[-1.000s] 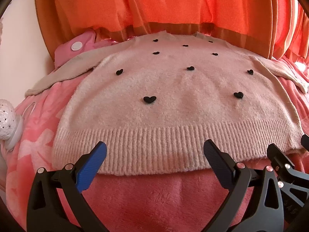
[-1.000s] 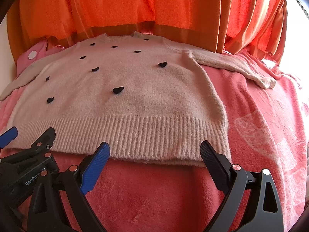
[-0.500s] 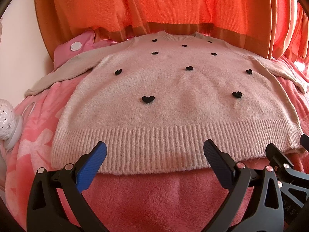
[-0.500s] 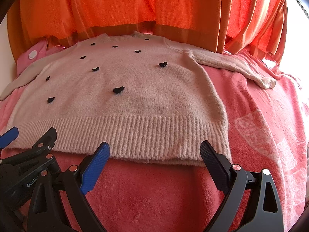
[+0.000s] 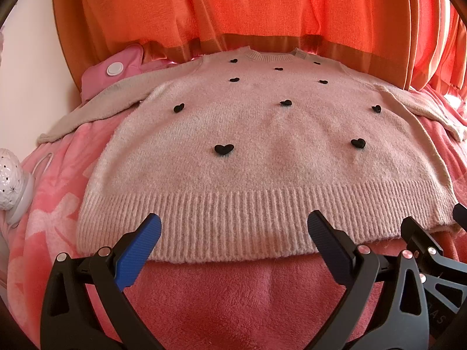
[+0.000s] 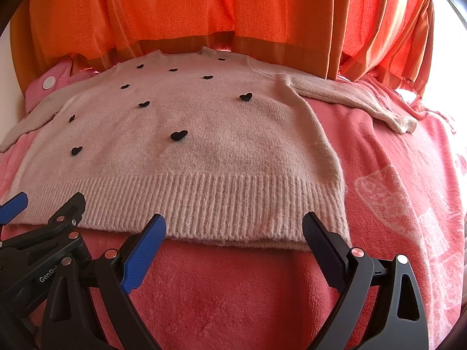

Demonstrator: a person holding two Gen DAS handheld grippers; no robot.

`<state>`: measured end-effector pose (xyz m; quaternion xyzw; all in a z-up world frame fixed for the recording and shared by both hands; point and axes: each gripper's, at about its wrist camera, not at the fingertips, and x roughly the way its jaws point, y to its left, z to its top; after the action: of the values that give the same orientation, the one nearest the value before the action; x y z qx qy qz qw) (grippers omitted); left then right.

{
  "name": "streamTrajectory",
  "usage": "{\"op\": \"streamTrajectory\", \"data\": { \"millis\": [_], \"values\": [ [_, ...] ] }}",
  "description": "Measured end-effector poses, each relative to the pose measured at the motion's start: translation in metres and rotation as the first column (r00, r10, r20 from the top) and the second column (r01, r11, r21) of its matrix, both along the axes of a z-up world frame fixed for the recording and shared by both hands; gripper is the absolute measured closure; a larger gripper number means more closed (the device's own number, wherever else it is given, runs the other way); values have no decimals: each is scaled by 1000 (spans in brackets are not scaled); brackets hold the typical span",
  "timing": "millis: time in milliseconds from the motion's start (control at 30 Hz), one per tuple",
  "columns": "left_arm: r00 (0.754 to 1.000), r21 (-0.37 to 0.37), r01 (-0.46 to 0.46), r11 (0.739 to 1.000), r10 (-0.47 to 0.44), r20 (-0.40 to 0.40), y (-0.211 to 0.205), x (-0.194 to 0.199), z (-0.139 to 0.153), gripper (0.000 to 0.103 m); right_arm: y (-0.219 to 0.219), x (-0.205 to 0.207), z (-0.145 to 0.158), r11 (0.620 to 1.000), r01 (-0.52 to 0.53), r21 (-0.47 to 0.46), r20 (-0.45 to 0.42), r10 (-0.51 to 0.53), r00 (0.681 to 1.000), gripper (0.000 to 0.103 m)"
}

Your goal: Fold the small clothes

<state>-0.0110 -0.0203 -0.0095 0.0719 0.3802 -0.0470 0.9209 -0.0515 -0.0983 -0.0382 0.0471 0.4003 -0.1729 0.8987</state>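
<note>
A small beige knit sweater [image 5: 262, 151] [image 6: 204, 151] with black hearts lies flat and face up on a pink blanket [image 5: 233, 297] [image 6: 233, 291], sleeves spread to both sides, ribbed hem nearest me. My left gripper [image 5: 233, 233] hovers open over the hem's left-middle part, nothing between its fingers. My right gripper [image 6: 233, 233] stands open over the hem's right part, also empty. Each gripper shows at the edge of the other's view: the right gripper [image 5: 432, 250] and the left gripper [image 6: 43, 233].
An orange curtain [image 5: 262, 14] [image 6: 233, 8] hangs behind the sweater's collar. A pink pouch with a white snap [image 5: 113, 68] lies under the left sleeve. A white patterned object [image 5: 11, 180] sits at the blanket's left edge. The blanket extends to the right [image 6: 408, 204].
Both grippers stay nearly still and open. The sweater has shifted very slightly in view, with the collar a bit more visible in the left wrist view.
</note>
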Motion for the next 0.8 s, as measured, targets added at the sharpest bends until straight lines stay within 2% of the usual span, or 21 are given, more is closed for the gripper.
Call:
{"op": "streamTrajectory", "data": {
  "millis": [800],
  "values": [
    [1000, 0, 1, 1000, -1, -1, 1, 0, 0, 5, -1, 0, 0, 1000, 0, 1, -1, 0, 1000, 10]
  ]
}}
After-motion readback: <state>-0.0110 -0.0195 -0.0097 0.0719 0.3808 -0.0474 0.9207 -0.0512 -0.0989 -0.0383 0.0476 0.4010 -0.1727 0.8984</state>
